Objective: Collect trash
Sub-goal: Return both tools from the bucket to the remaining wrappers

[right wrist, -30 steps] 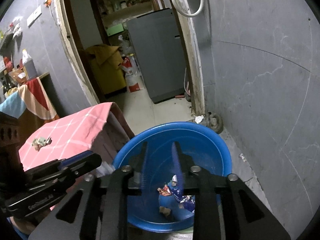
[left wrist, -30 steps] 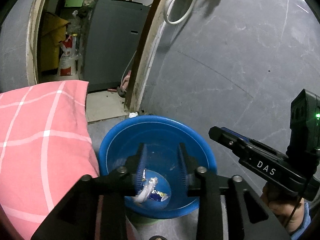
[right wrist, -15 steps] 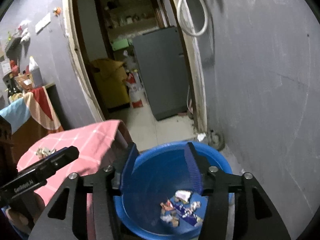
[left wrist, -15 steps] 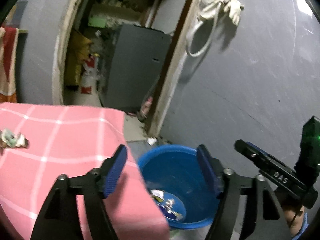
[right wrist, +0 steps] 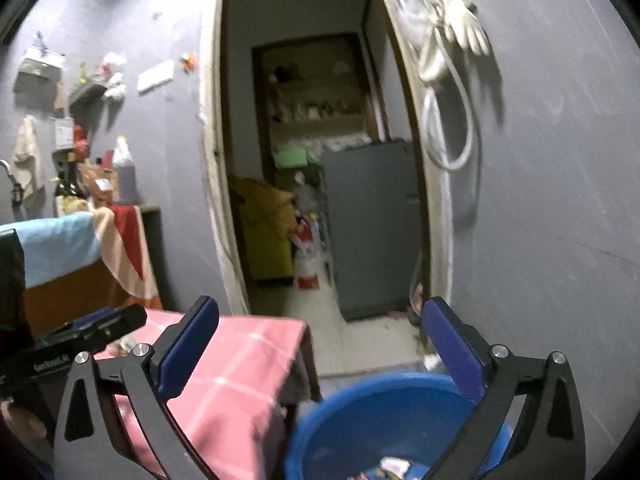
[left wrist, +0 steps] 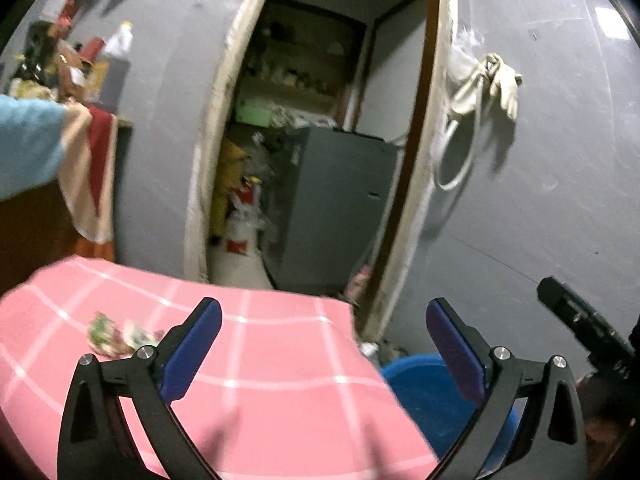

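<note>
My left gripper (left wrist: 324, 332) hovers over the pink checked tablecloth (left wrist: 260, 380); its jaws are opening wide and nothing is between them. A crumpled green and white wrapper (left wrist: 120, 334) lies on the cloth, left of the left blue pad. The blue basin (left wrist: 424, 392) stands on the floor at the table's right end. My right gripper (right wrist: 320, 320) is above the blue basin (right wrist: 360, 412), its jaws also opening with nothing between them. Scraps of trash (right wrist: 394, 466) lie on the basin's bottom. Each gripper shows at the edge of the other's view.
A doorway (right wrist: 320, 160) straight ahead leads to a room with a grey fridge (right wrist: 372, 224) and a yellow bag. The grey wall (left wrist: 560, 180) on the right carries a hanging hose and glove (left wrist: 496, 84). A cluttered shelf with draped towels (right wrist: 120, 240) stands at the left.
Both grippers let go of their wrappers in the basin, spread wide, rose and tilted up. The left one swung left over the pink table.
</note>
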Motion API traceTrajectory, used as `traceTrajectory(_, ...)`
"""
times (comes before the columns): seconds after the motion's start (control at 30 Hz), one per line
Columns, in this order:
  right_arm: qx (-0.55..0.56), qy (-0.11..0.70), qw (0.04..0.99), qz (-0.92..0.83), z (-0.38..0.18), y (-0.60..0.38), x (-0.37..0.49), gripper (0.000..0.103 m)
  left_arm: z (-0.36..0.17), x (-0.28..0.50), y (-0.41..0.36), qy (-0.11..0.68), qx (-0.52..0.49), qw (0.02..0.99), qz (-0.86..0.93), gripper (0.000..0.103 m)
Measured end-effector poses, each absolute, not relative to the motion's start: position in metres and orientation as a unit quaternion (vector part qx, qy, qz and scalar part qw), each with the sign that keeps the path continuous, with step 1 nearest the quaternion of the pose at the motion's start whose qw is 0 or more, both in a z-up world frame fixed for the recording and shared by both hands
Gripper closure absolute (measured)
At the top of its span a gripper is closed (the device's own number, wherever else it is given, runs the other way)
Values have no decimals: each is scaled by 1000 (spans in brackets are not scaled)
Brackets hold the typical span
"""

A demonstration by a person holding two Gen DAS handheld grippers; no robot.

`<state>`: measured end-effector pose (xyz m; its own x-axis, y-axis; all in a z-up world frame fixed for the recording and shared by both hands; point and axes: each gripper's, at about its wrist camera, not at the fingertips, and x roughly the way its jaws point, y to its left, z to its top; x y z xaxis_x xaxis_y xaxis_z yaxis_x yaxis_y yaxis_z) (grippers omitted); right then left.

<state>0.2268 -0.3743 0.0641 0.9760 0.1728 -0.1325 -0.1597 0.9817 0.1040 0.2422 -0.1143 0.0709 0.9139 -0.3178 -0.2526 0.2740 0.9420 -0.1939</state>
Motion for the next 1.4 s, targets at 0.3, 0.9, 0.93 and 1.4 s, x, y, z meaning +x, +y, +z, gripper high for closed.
traceTrajectory(0.3, 45, 11, 990, 131, 75, -326, 234, 0, 75, 226, -62, 90, -60, 990, -91, 2)
traceTrajectory(0.9, 22, 34, 980, 195, 60, -245, 272, 0, 62, 228, 37, 97, -68, 993, 1, 2)
traceTrajectory(0.93, 19, 39, 979, 197, 58, -242, 274, 0, 60, 230, 42, 104, -71, 992, 3, 2)
traceTrajectory(1.4, -2, 158, 960, 232, 36, -204, 322, 0, 33, 260, 70, 212, -93, 973, -5, 3)
